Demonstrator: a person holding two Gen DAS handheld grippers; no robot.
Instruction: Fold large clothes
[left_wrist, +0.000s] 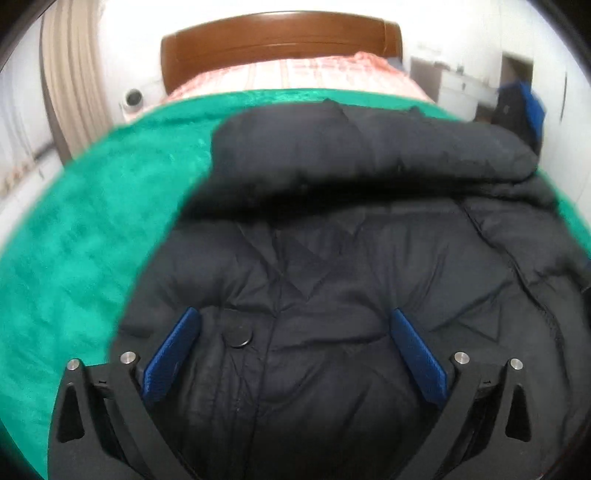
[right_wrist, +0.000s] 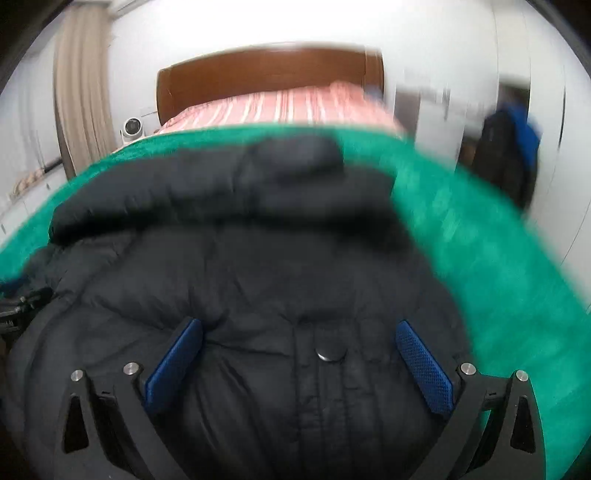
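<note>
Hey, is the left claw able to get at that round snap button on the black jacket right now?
Probably yes. The left claw stands wide open above the black jacket, and the snap button lies bare between its fingers, near the left one. Nothing covers it, though whether the fingers touch the fabric is unclear.

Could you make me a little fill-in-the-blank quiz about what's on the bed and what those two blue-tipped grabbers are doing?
1. The dark puffy jacket lies on a ____ blanket.
2. The left gripper has its jaws ____, with nothing clamped.
3. Behind the striped bedding stands a ____ wooden headboard.
4. The right gripper hovers over a round ____ on the jacket.

Missing words: green; open; brown; button
</note>
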